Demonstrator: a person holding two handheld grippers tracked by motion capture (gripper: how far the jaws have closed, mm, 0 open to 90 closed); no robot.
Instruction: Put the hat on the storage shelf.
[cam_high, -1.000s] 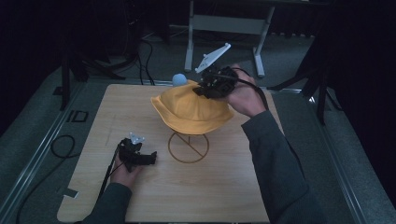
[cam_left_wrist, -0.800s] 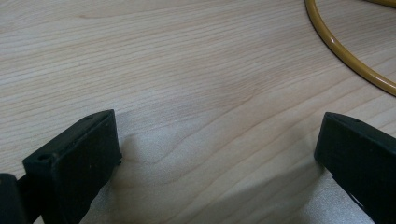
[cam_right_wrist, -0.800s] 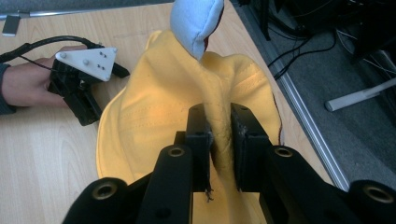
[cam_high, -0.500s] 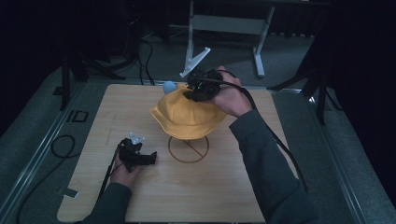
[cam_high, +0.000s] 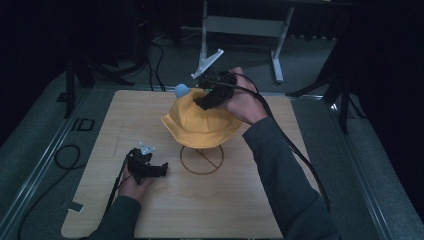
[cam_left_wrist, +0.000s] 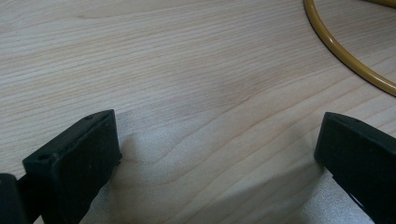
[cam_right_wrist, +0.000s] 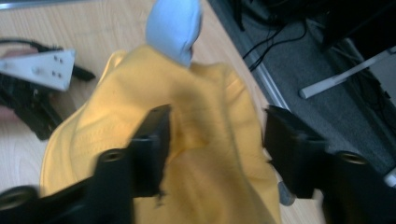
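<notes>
The right claw (cam_high: 202, 101) has just sprung open, releasing the yellow hat (cam_high: 200, 122) beneath it onto its stand (cam_high: 201, 160); the left claw (cam_high: 162, 170) rests open, idle.

Wooden table (cam_high: 240, 210), round stand base (cam_high: 201, 160), left tool (cam_high: 162, 170) resting

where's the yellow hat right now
In the high view the yellow hat sits on the stand above the ring base, mid-table, with the right gripper at its crown.

Yellow hat (cam_high: 200, 122) hides stand's stem; ring base (cam_left_wrist: 345, 56) cut off by frame edge.
</notes>
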